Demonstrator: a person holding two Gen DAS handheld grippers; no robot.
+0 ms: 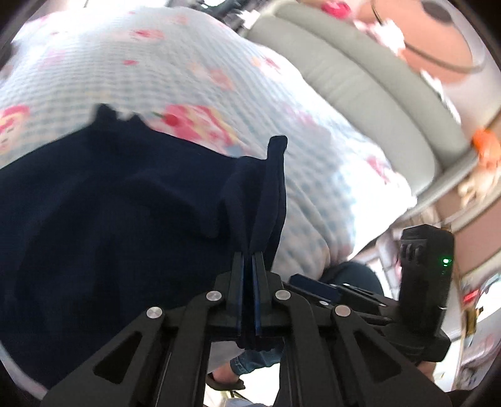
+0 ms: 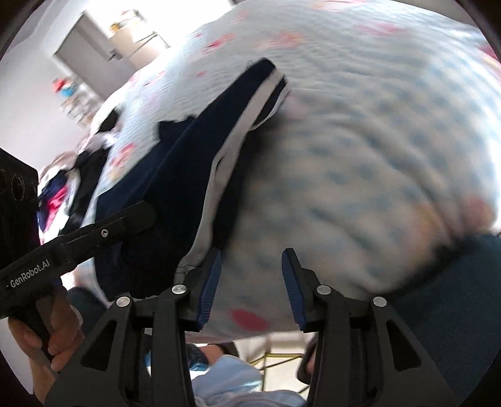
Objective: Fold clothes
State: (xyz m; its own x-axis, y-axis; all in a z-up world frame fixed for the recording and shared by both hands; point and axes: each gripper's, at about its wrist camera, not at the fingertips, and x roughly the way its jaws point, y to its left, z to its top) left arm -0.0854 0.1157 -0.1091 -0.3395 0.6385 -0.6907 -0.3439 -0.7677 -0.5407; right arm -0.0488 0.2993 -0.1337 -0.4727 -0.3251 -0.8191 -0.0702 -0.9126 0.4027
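Left gripper (image 1: 249, 260) has its fingers pinched on a fold of the navy garment (image 1: 94, 203), which lies near the bed's (image 1: 188, 62) edge. Right gripper (image 2: 251, 260) fingers wide apart, holding nothing.

We see both wrist views lit by bright daylight. In the right wrist view a window (image 2: 150, 18) at the top burns out to pure white, and the bedspread (image 2: 375, 156) is smeared by heavy motion blur, its check pattern washing together. The left wrist view is softer too, with the navy garment (image 1: 109, 219) so dark its folds barely read. Fisheye curvature bends everything, and black vignetting closes each frame's corners.
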